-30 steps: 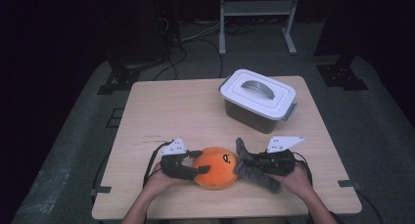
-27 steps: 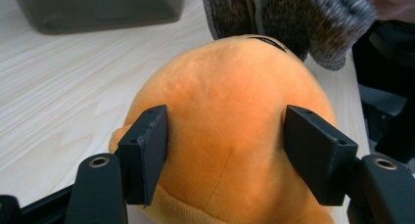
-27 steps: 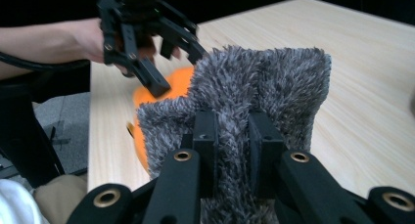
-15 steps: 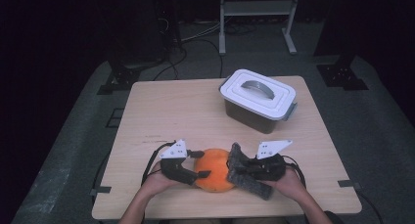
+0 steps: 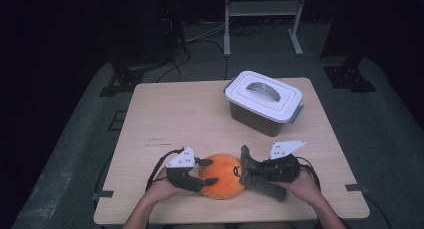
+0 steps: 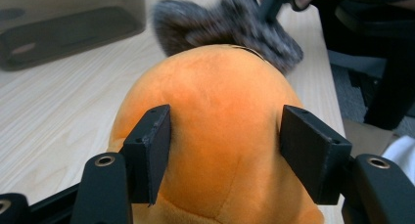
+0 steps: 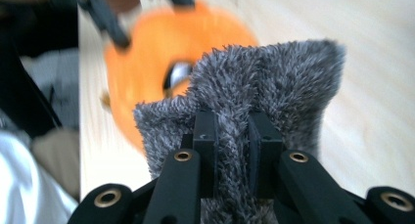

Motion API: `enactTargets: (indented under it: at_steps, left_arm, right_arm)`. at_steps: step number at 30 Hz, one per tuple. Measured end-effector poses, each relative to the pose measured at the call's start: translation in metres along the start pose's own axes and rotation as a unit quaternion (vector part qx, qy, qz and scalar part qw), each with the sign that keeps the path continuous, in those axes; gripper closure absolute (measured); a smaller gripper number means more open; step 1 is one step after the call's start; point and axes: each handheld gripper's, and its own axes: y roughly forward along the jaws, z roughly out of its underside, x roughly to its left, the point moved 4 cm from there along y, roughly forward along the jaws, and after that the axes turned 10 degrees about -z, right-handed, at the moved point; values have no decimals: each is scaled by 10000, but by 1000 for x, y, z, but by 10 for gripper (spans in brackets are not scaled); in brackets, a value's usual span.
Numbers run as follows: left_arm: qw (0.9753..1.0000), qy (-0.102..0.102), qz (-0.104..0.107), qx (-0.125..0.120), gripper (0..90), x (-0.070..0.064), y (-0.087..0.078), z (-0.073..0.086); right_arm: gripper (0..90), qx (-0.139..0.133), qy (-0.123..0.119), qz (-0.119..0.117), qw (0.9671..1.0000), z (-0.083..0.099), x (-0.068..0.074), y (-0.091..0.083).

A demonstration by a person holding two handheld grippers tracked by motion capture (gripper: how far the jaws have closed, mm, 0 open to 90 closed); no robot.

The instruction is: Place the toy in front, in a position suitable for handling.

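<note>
My left gripper [image 6: 222,158] straddles the orange plush [image 5: 223,176] at table's [image 5: 200,119] six o'clock, jaws apart, right gripper [image 7: 234,153] clenched on grey fuzzy cloth [image 7: 254,87]; soft, light, grab mid-body.

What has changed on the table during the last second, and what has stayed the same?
Little changed: the right gripper, shut on the grey furry cloth, shifted slightly beside the round orange plush toy. The left gripper still straddles the toy. The lidded grey plastic box stayed put.
</note>
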Motion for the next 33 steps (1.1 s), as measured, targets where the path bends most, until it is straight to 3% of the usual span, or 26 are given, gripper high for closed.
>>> enactTargets:
  at_steps: [3, 7, 12, 17, 25, 28, 33]
  left_arm:
    - [9999, 67, 116, -20, 371, -3, 1, -1]
    - [9998, 102, 192, 32, 315, -2, -2, -6]
    - [9999, -46, 84, -61, 211, 3, -3, -14]
    - [9997, 210, 19, 92, 300, -1, 1, -8]
    - [9997, 193, 122, 103, 339, -5, -2, -4]
    - [9995, 209, 196, 113, 353, -6, -1, -5]
    - [9989, 336, 297, 114, 372, -10, -1, -6]
  right_arm:
    - [761, -342, -13, -91, 9994, -11, 3, 3]
    - [760, -129, -49, -212, 9997, -9, 4, 19]
    - [760, -33, -186, -418, 9989, -6, 13, 21]
    - [758, 7, -223, -420, 9989, -4, 15, 21]
    - [759, 308, 135, -270, 9991, 11, -5, 8]
    - [758, 108, 195, -287, 9993, 6, -6, 5]
    - [758, -218, 53, -430, 9988, -15, -3, 13]
